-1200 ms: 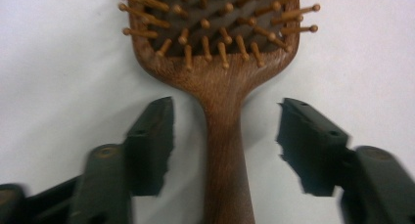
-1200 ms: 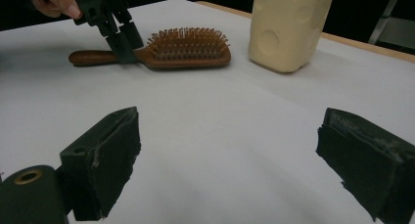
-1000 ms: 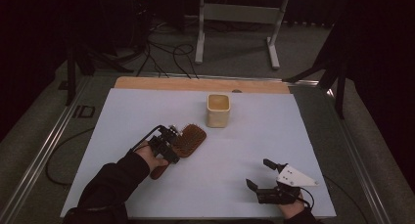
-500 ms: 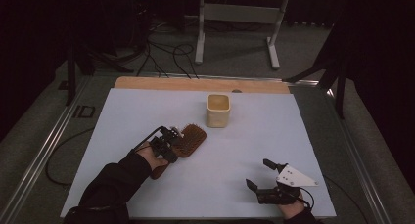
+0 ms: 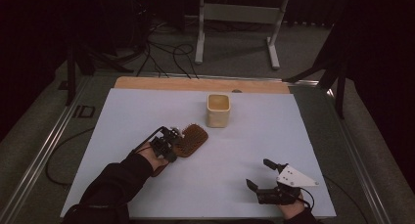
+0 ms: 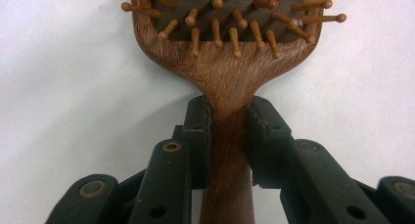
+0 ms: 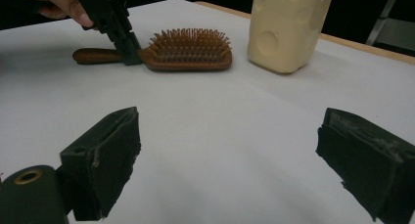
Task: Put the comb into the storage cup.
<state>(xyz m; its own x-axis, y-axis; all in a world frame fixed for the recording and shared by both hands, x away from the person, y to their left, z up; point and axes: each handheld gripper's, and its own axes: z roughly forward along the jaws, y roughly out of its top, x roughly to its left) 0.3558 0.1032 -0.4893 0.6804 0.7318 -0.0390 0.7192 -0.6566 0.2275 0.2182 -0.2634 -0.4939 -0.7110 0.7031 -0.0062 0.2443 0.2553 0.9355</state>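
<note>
Left gripper [image 6: 229, 117] clamped on flat-lying hairbrush [image 6: 227, 48] neck, bristles up

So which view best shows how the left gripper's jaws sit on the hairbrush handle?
The left gripper view: both jaws of the left gripper press the neck of the hairbrush from either side, just below the bristle pad. The right gripper view shows the clamp side-on and small. The high view shows it from above, largely hidden by the gripper.

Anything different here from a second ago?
Nothing visibly changed. The left gripper stays shut on the hairbrush handle, the brush lies flat beside the cup, and the right gripper stays open near the table's front edge.
</note>
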